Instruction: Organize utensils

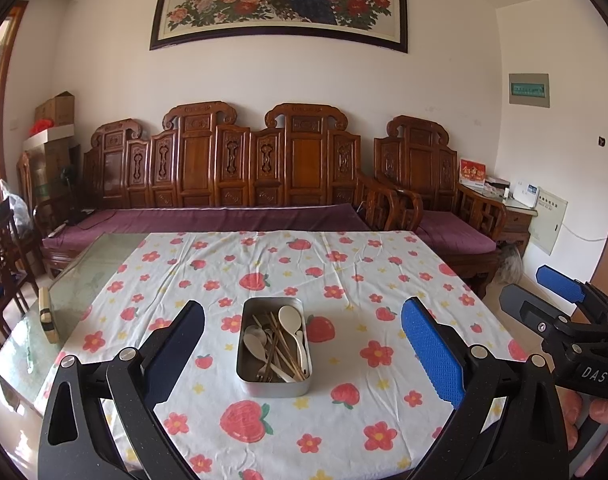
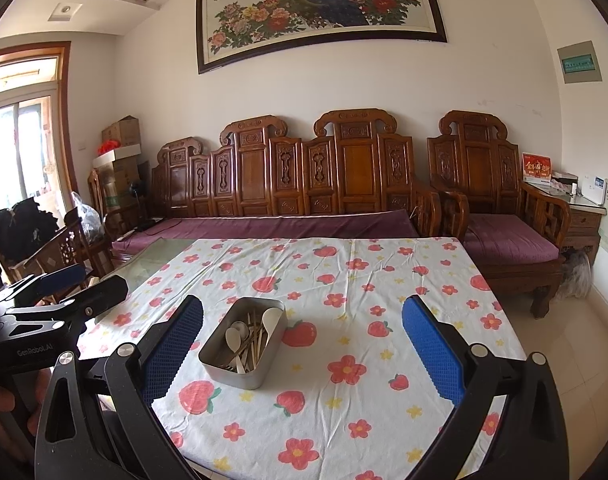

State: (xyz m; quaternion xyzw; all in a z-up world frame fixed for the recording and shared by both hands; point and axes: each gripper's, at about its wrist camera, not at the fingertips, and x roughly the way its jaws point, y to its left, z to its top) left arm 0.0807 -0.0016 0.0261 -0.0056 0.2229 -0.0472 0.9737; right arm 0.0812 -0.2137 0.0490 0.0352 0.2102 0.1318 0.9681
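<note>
The metal tin point(image 1: 274, 347) sat mid-bench on the strawberry cloth point(image 1: 343, 272), stuffed with white spoons point(image 1: 291, 316) and chopsticks point(image 1: 280, 344) all jumbled; left gripper point(image 1: 302, 354) and right gripper point(image 2: 302, 354) both hung above with jaws wide, holding nothing; only the right view caught the window point(image 2: 20, 148).

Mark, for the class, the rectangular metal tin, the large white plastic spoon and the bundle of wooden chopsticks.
Rectangular metal tin point(image 1: 272, 386): left wrist view, near outer wall.
Large white plastic spoon point(image 1: 289, 315): left wrist view, bowl.
Bundle of wooden chopsticks point(image 1: 280, 343): left wrist view, mid-shafts.
</note>
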